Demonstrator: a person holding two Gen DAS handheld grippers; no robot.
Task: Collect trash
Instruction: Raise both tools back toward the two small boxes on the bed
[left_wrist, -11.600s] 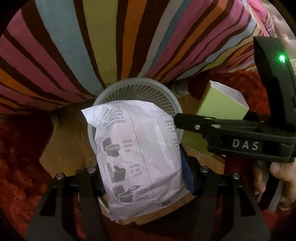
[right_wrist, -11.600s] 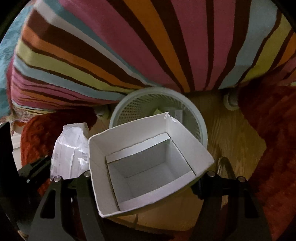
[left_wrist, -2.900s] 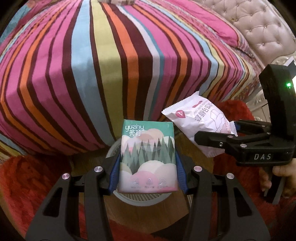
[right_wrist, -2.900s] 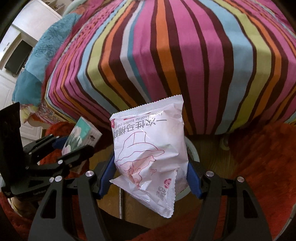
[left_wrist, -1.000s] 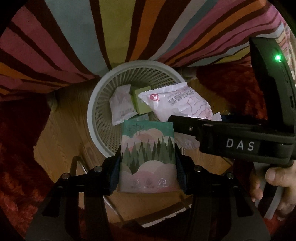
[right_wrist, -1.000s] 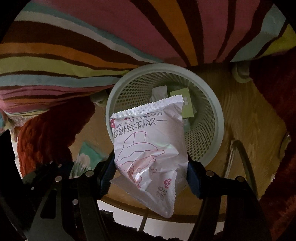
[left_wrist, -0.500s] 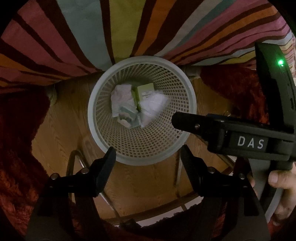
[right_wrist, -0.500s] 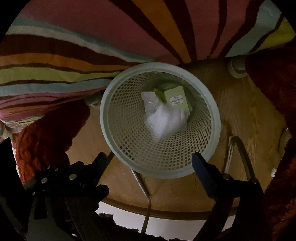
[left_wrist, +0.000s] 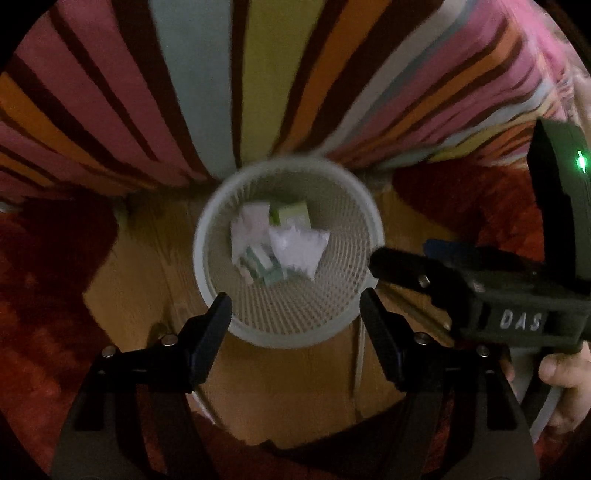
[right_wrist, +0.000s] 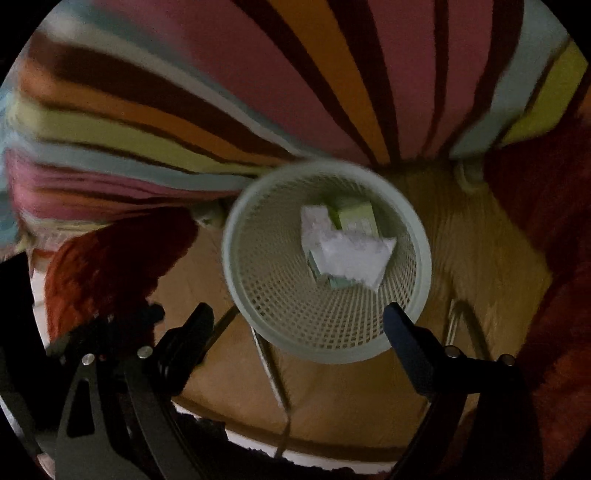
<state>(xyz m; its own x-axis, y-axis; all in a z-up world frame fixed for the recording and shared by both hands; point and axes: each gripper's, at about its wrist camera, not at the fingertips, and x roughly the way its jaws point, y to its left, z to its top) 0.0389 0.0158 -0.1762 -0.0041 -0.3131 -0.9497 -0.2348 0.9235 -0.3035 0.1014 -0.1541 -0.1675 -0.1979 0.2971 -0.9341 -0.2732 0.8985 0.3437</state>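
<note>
A pale mesh waste basket (left_wrist: 354, 314) stands on the wood floor below both grippers; it also shows in the right wrist view (right_wrist: 258, 314). Inside lie a white packet (left_wrist: 299, 247), a green box (left_wrist: 293, 214) and a green tissue pack (left_wrist: 262, 266). In the right wrist view the white packet (right_wrist: 351, 258) covers most of the green box (right_wrist: 356, 216). My left gripper (left_wrist: 295, 314) is open and empty above the basket's near rim. My right gripper (right_wrist: 299, 325) is open and empty above the basket; it also shows in the left wrist view (left_wrist: 406, 264).
A striped bedspread (left_wrist: 258, 92) hangs down behind the basket. Red shaggy rug (left_wrist: 44, 277) lies left and right of the wood floor strip. A metal frame leg (right_wrist: 273, 373) runs under the basket's near side.
Both grippers have let go: the tissue pack and the white packet dropped into the basket. Both grippers have since lifted slightly, still open.
</note>
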